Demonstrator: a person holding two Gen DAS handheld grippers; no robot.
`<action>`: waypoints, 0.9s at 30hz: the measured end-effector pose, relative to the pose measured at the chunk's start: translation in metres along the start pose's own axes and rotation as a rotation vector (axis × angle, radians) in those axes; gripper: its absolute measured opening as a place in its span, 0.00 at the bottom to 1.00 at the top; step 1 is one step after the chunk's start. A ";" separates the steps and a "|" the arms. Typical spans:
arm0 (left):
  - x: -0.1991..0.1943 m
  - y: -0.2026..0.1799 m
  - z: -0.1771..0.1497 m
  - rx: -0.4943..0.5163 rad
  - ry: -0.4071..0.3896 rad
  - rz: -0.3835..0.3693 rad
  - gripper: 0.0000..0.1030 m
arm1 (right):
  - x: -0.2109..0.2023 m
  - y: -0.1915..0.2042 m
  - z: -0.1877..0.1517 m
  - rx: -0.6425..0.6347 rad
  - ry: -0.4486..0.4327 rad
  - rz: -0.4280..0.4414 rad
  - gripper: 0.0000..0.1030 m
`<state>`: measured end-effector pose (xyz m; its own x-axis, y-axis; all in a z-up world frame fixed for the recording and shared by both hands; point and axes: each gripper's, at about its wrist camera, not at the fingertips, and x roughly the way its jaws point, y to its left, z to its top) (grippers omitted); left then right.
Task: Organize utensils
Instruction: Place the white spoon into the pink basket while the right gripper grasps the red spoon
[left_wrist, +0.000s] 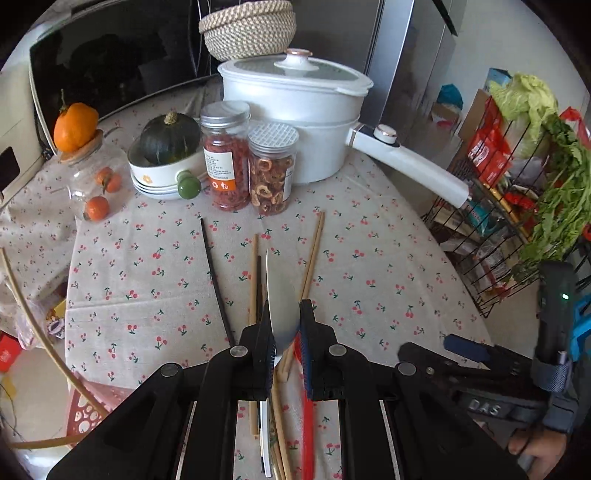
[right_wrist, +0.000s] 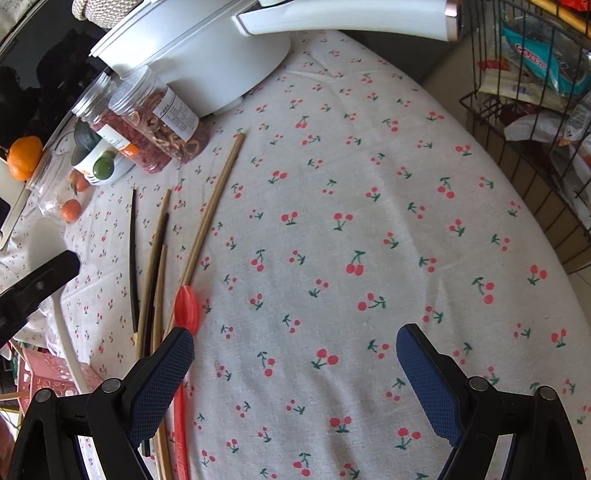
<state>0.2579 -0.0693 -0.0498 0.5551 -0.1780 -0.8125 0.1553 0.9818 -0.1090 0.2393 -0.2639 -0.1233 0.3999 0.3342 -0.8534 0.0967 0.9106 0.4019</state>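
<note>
My left gripper (left_wrist: 283, 317) is shut on a metal spoon (left_wrist: 281, 306), its bowl standing up between the fingers above the table. Under it lie wooden chopsticks (left_wrist: 313, 254), a black chopstick (left_wrist: 216, 284) and a red plastic spoon (left_wrist: 306, 413) on the cherry-print tablecloth. In the right wrist view, my right gripper (right_wrist: 295, 354) is open and empty above bare cloth. The red spoon (right_wrist: 186, 304), wooden chopsticks (right_wrist: 214, 206) and black chopstick (right_wrist: 133, 258) lie just left of its left finger.
A white pot (left_wrist: 295, 110) with a long handle (left_wrist: 413, 162), two jars (left_wrist: 271, 170), a bowl with a squash (left_wrist: 168, 147) and a glass jar of oranges (left_wrist: 92, 177) stand at the back. A wire rack of groceries (left_wrist: 517, 206) stands beyond the right table edge.
</note>
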 end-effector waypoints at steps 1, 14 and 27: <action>-0.013 0.000 -0.006 0.003 -0.023 -0.010 0.12 | 0.005 0.005 0.000 -0.004 0.011 0.023 0.89; -0.103 0.055 -0.078 -0.060 -0.222 -0.089 0.12 | 0.068 0.067 -0.003 -0.203 0.081 0.054 0.50; -0.127 0.089 -0.080 -0.098 -0.363 -0.111 0.12 | 0.096 0.090 0.001 -0.329 0.048 0.025 0.05</action>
<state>0.1356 0.0464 -0.0022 0.7953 -0.2777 -0.5388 0.1614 0.9538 -0.2533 0.2870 -0.1498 -0.1688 0.3541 0.3615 -0.8625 -0.2157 0.9290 0.3008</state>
